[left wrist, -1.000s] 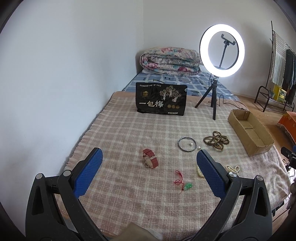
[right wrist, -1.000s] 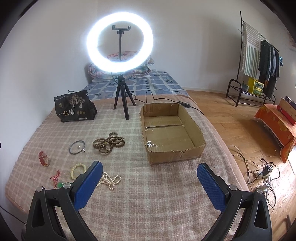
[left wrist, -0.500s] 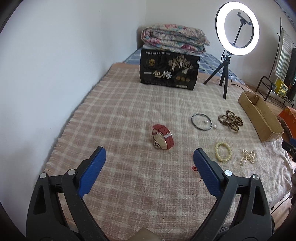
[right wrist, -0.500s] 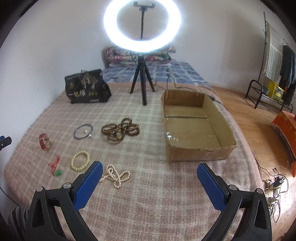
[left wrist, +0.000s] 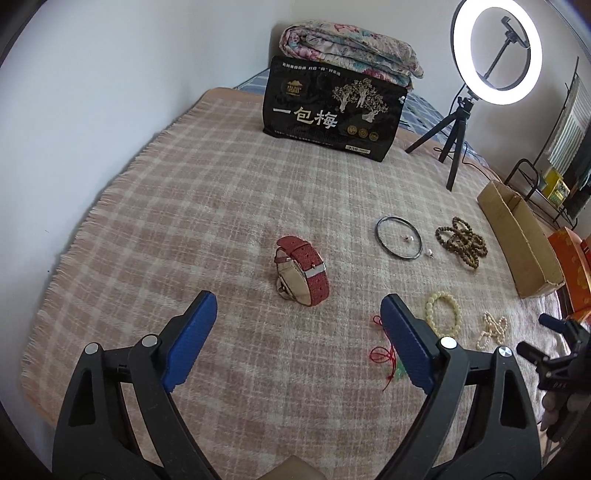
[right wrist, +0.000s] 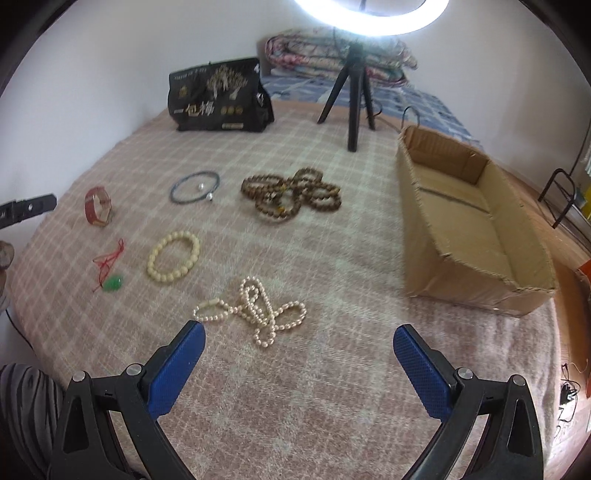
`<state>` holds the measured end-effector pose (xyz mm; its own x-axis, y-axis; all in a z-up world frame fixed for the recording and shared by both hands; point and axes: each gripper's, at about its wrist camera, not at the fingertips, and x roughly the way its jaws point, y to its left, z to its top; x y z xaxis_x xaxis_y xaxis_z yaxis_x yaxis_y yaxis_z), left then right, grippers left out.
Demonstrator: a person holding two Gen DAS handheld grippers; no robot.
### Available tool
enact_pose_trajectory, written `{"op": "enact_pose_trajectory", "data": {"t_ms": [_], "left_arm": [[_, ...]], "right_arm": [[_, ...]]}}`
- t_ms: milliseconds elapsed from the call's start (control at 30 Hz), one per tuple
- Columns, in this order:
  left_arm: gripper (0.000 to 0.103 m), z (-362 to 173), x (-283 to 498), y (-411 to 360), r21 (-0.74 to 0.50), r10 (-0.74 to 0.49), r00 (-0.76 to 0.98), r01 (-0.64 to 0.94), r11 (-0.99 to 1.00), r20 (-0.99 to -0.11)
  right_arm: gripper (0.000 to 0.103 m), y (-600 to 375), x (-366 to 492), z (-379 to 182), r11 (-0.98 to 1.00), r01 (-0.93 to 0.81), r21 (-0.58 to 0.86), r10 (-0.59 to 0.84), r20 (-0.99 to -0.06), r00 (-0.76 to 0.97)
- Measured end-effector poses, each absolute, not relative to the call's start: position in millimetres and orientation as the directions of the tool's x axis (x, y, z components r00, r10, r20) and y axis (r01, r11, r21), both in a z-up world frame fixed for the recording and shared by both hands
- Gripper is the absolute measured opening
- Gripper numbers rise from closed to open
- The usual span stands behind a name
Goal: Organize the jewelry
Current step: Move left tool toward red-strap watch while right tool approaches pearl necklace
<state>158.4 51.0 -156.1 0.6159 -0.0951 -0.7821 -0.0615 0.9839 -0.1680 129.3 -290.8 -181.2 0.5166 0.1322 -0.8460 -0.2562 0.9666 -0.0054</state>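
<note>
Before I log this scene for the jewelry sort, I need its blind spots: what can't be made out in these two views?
- Left wrist view: the green pendant on the red cord is mostly hidden behind the left gripper's right finger.
- Left wrist view: the cardboard box shows side-on, so its inside is hidden.
- Right wrist view: the ring light is cut off by the top edge.
- Both views: the red watch dial faces away.

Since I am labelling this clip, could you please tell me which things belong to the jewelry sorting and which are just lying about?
For the job: red watch, black bangle, brown beads, cream bracelet, pearl necklace, red cord, cardboard box.
Lying about: black bag, ring light, folded quilt.
</note>
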Motion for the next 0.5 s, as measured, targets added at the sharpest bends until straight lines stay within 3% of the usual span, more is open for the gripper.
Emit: {"op": "enact_pose_trajectory", "data": {"t_ms": [300, 433, 500], "left_arm": [[0.079, -182, 184, 50, -0.208, -0.124, 0.566, -0.087, 0.974, -0.815], [0.077, -189, 193, 53, -0.226, -0.131, 0.556, -0.106, 0.968, -0.821], [0.076, -191, 195, 53, -0.225, -0.126, 0.556, -0.112, 0.968, -0.822]], "right_arm": [[0.099, -279, 149, -210, 0.961, -0.278, -0.016, 0.115, -0.885, 0.451], [0.088, -277, 155, -216, 0.956, -0.291, -0.029, 0.106, -0.892, 0.440], [0.088, -276, 157, -217, 0.954, -0.300, -0.031, 0.108, -0.894, 0.435]]}}
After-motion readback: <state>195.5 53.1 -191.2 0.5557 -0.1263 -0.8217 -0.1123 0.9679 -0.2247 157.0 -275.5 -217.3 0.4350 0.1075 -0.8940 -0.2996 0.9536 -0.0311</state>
